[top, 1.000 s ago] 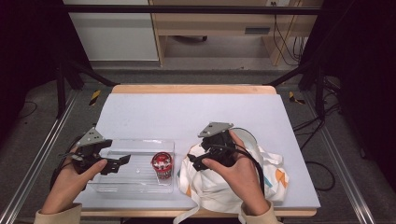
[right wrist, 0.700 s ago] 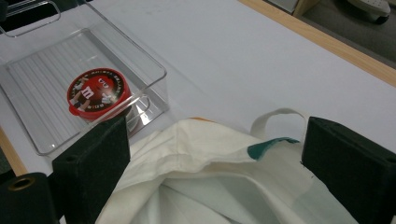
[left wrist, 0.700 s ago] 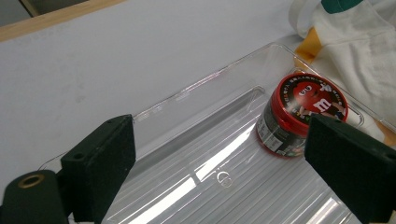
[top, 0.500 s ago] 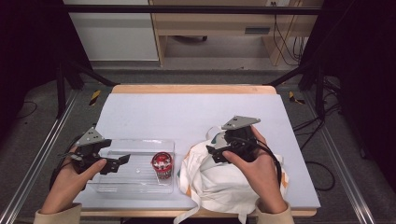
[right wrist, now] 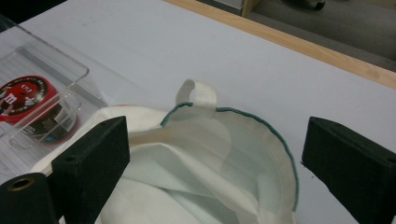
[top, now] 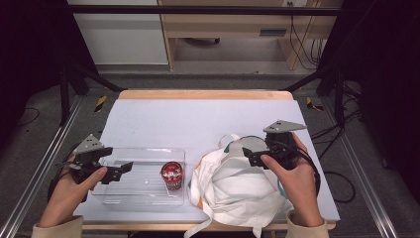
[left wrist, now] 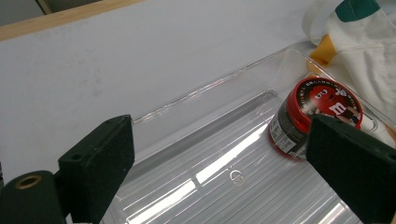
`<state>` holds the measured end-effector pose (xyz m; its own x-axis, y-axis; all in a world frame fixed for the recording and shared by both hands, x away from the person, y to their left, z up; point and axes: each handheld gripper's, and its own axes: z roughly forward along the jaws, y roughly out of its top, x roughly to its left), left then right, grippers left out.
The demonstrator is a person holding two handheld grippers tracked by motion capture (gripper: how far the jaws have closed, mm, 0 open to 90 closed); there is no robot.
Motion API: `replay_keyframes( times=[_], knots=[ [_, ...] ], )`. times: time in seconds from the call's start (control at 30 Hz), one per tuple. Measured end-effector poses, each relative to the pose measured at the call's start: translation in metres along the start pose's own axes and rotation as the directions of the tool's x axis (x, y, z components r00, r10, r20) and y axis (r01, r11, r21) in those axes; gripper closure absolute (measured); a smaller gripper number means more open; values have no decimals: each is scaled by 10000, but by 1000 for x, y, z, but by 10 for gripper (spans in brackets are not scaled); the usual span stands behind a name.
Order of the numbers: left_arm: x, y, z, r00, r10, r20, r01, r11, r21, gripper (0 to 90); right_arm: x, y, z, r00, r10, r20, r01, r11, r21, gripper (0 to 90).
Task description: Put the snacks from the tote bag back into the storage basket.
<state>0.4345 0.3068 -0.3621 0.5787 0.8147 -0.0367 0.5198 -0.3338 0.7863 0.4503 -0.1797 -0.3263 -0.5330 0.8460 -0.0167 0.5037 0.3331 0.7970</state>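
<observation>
A clear plastic tray (top: 143, 154) lies at the table's front left, and a red-lidded candy jar (top: 172, 175) stands in its right end. My left gripper (top: 121, 171) hovers open over the tray's left half. In the left gripper view, the gripper (left wrist: 224, 177) points at the jar (left wrist: 317, 116) near its right jaw, with nothing held. A white cloth bag (top: 237, 191) lies right of the tray. My right gripper (top: 249, 156) is open above its green-trimmed mouth (right wrist: 275, 135). In the right gripper view, the gripper (right wrist: 219, 172) frames the bag (right wrist: 210, 158), with the jar (right wrist: 28, 100) at far left.
The table has a pale mat with a wooden far edge (top: 203, 94). The bag's straps (top: 198, 225) hang over the front edge. Metal frame rails (top: 44, 163) run along both sides. The far half of the mat (top: 198, 119) is bare.
My right gripper has moved right and a little away from me, from the bag's left part to over its mouth. The left gripper, tray and jar have stayed put.
</observation>
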Motion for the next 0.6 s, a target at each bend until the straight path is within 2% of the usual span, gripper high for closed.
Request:
replay_keyframes(
  times=[0.33, 0.6],
  knots=[
    [3, -1, -3, 10000, -75, -38, 74, 9999, -72, 81, -23, -10, -13, 9961, 424, 770, -421, 9991, -56, 81],
    [4, -1, -4, 9999, -94, -68, 93, 9999, -100, 80, -45, -22, -22, 9862, 857, 1416, -850, 9963, -105, 81]
  ],
)
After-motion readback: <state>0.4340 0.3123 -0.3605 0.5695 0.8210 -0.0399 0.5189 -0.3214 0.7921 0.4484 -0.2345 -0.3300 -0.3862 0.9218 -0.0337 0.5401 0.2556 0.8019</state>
